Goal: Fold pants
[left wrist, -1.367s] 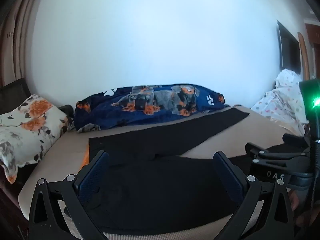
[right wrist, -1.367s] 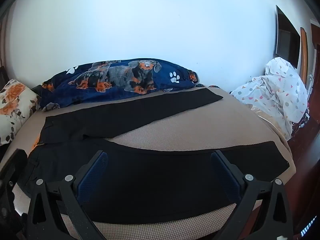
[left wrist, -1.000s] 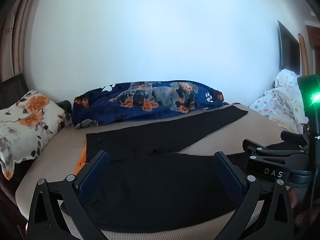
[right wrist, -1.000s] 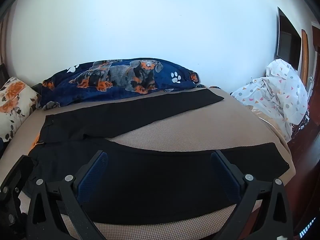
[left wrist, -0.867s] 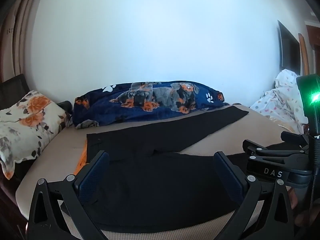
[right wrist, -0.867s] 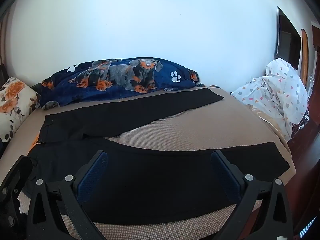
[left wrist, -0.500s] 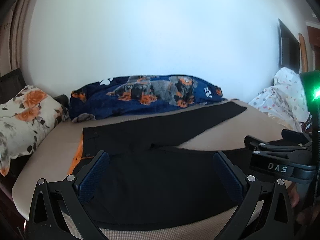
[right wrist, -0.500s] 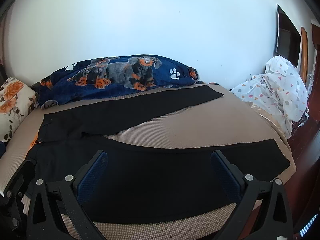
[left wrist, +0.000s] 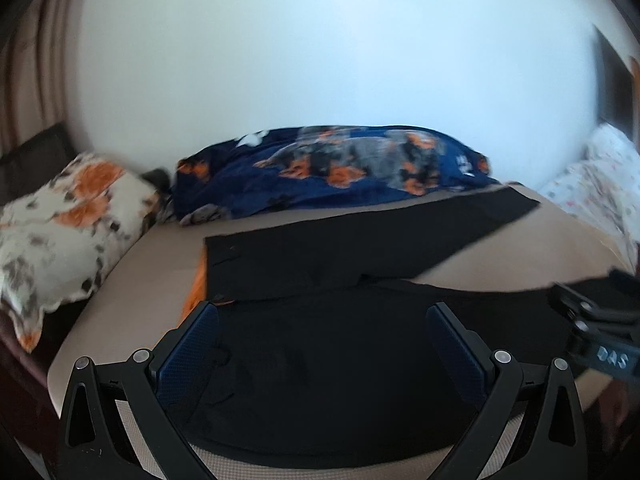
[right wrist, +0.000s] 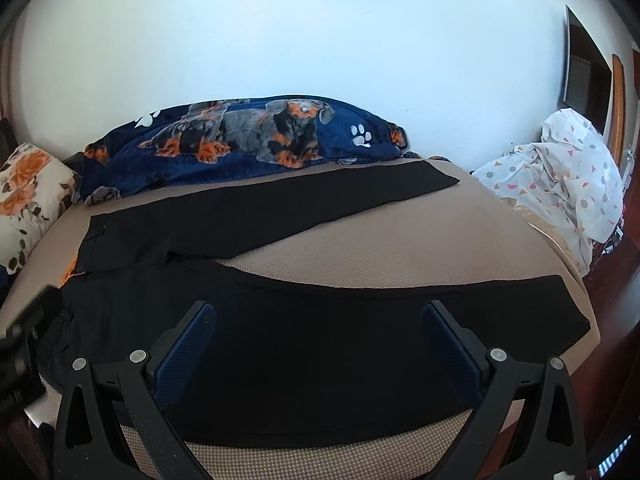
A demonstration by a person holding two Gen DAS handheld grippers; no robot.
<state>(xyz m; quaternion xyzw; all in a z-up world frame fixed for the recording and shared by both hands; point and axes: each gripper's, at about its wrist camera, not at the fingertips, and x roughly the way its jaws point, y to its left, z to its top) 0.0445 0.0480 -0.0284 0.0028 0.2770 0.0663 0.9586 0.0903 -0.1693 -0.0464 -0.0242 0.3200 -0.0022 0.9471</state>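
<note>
Pants: black pants [right wrist: 320,344] lay flat on the bed [right wrist: 400,248], legs spread apart in a V; waistband at the left, near the floral pillow [right wrist: 28,196]
Handling: probably soft, light and limp; best pinched at a hem or the waistband edge
Left gripper [left wrist: 322,344]: poised low over the waist area; fingers spread wide, holding nothing
Right gripper [right wrist: 318,344]: poised over the near leg; fingers spread, empty

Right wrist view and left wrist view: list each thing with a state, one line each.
Black pants: unfolded, flat on the bed, legs spread apart in a V.
Left gripper: jaws wide open, holding nothing.
Right gripper: jaws wide open, holding nothing.
Navy dog-print blanket: bunched against the wall.
White dotted sheet: crumpled in a heap.
</note>
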